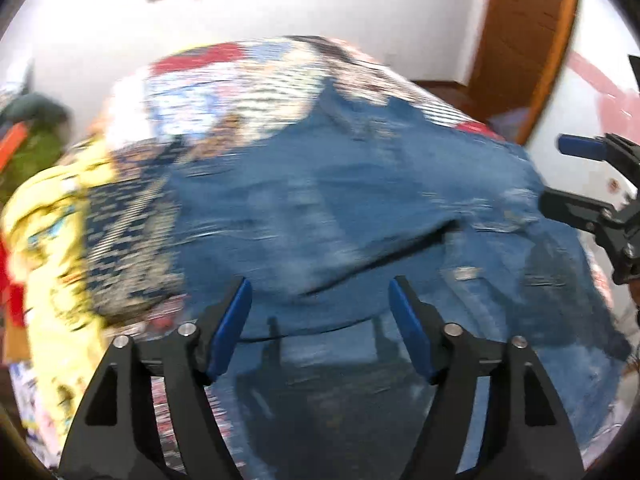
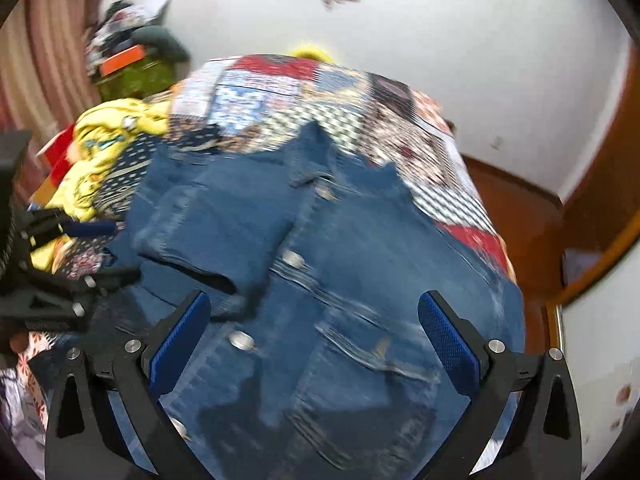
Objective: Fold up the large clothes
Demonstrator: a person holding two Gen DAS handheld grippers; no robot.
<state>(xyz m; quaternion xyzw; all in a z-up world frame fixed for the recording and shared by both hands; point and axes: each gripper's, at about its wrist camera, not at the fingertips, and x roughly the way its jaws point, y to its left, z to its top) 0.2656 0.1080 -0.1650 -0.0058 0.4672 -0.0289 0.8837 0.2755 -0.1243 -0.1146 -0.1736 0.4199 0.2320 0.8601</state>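
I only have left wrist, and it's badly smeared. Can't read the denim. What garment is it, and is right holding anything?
Observer: The right wrist view shows a denim jacket, front side up, with metal buttons running down the placket.
Operator: Right gripper state?
Observer: The right gripper is open, jaws wide, nothing between them, hovering above the jacket.
Operator: Any fold made yet?
Observer: One sleeve lies crossed over the chest on the jacket's left-hand part in that view.
Operator: What's beyond the bed on my left?
Observer: A striped curtain hangs behind the pile of yellow clothing.
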